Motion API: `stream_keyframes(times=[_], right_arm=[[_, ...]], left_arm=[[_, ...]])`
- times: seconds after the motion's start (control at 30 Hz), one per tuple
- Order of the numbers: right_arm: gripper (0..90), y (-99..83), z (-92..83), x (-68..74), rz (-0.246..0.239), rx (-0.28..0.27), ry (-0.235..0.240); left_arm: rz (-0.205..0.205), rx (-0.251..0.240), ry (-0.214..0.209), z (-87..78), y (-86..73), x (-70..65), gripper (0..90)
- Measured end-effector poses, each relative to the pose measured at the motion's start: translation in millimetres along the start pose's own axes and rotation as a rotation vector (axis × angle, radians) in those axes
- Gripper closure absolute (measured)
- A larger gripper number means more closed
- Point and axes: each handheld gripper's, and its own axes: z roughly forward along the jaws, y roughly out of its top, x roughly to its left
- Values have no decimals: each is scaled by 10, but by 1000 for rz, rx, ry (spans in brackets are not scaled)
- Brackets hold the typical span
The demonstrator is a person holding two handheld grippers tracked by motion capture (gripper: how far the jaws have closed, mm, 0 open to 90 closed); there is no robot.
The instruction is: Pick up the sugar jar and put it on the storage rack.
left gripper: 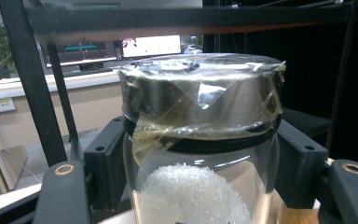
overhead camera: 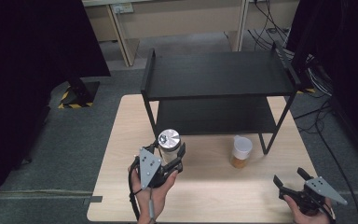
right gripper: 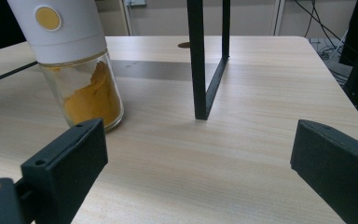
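Spanning the far half of the wooden tabletop (overhead camera: 205,186), a black two-tier shelf (overhead camera: 216,74) stands on thin legs. Near its front left leg, the left tool (overhead camera: 171,156) clamps a glass jar (overhead camera: 169,144) with a taped metal lid and white crystals inside. By the shelf's right leg stands a white-capped spice jar (overhead camera: 240,151), while the right tool (overhead camera: 290,179) hovers wide open, holding nothing.

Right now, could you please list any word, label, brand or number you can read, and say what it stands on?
There are none to quote.
Screens behind the shelf: lit content, too blurred to read.
Glass jar held in the left gripper: only clear tape, no label.
White-capped jar: a plain yellow dot, no lettering.
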Motion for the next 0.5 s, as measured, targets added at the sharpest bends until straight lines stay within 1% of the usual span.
stream_keyframes(times=[0.1,0.5], right_arm=[[40,-6,-4,-21,13,-3,4],[41,-3,-2,-25,15,-2,5]], left_arm=[[2,-7,3,20,70,12,311],[4,-35,32,129,313,41,311]])
